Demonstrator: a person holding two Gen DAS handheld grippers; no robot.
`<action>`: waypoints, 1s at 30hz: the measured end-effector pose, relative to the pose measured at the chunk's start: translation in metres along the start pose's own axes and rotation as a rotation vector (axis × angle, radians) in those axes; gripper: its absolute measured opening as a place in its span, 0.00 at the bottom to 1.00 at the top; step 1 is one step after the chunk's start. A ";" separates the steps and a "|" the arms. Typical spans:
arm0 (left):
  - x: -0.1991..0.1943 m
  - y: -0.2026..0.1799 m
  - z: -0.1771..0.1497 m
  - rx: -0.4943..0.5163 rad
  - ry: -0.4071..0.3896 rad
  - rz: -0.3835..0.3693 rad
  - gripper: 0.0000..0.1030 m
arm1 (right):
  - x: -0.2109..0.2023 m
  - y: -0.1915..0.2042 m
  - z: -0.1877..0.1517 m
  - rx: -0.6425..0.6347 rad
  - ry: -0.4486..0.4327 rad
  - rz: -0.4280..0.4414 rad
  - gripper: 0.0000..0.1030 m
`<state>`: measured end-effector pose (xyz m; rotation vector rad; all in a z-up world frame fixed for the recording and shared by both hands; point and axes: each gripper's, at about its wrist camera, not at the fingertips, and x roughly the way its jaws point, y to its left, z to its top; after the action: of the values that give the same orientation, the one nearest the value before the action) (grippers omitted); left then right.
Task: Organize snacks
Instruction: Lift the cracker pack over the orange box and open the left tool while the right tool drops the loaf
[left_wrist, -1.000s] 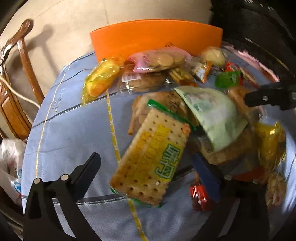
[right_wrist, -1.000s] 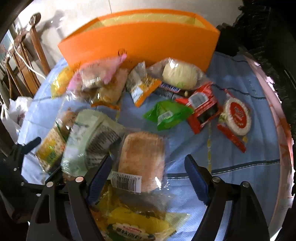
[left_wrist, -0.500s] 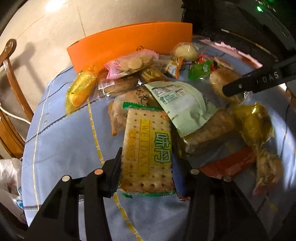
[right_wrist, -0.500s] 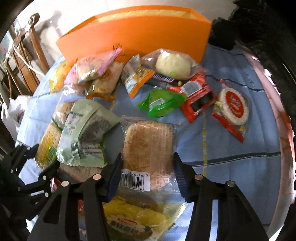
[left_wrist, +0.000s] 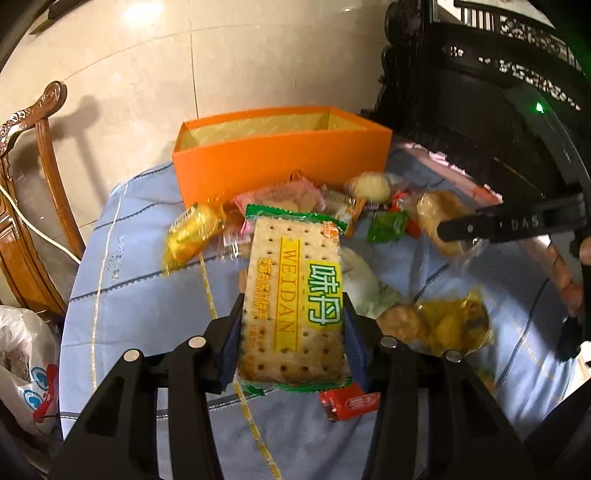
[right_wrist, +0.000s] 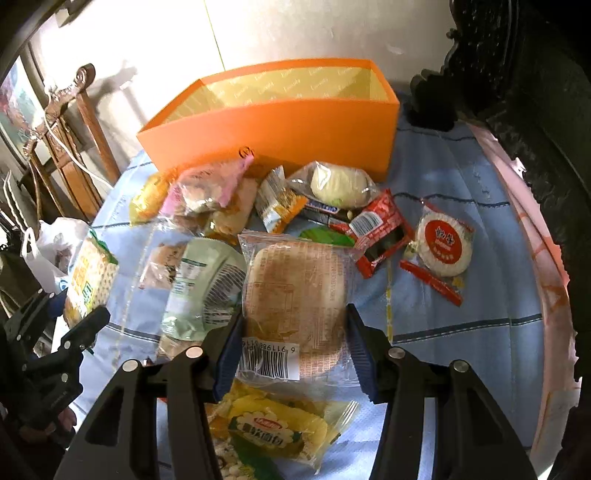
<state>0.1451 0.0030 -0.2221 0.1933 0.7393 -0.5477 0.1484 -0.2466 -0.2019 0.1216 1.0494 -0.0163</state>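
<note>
We have our left gripper (left_wrist: 291, 332) pinching a cracker packet (left_wrist: 293, 295) by its two long edges, the blue pads pressed on either side, and the packet sticks out straight ahead of the jaws, lifted clear of the blue tablecloth (left_wrist: 140, 295) below. Our right gripper (right_wrist: 295, 347) is clamped the same way on a bread packet (right_wrist: 295, 291), the pads squeezing the clear wrapper at its near end, with the barcode label between them. So both hands are loaded, and we judge the step in hand to be the carry: two snacks picked from the pile and on their way to the orange box (right_wrist: 269, 122). Just below the right gripper lies a yellow snack bag (right_wrist: 273, 432); to its left a pale green packet (right_wrist: 207, 284); ahead and to the right a red wrapper (right_wrist: 380, 232) and a round red-and-white biscuit (right_wrist: 447, 243). Beyond those, the rest of the heap crowds against the near wall of the box, which stands open-topped at the far end of the table, and what we can see of its inside looks bare. The next move, as we see it, calls for bringing each packet forward and over that near wall, high enough that the long cracker packet does not catch the rim, then loosening the jaws only once each is inside. With both hands heading for one opening, we should go one at a time.
</note>
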 end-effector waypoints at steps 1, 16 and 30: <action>-0.002 -0.001 0.002 -0.002 -0.006 -0.002 0.45 | -0.004 0.000 0.000 0.000 -0.006 0.003 0.51; -0.032 0.008 0.092 -0.061 -0.100 -0.011 0.45 | -0.087 -0.001 0.055 -0.009 -0.197 0.046 0.51; -0.037 0.028 0.238 -0.048 -0.211 0.061 0.45 | -0.158 -0.011 0.185 -0.067 -0.383 0.015 0.51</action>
<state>0.2774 -0.0428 -0.0238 0.1109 0.5390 -0.4830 0.2287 -0.2849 0.0252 0.0616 0.6659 0.0092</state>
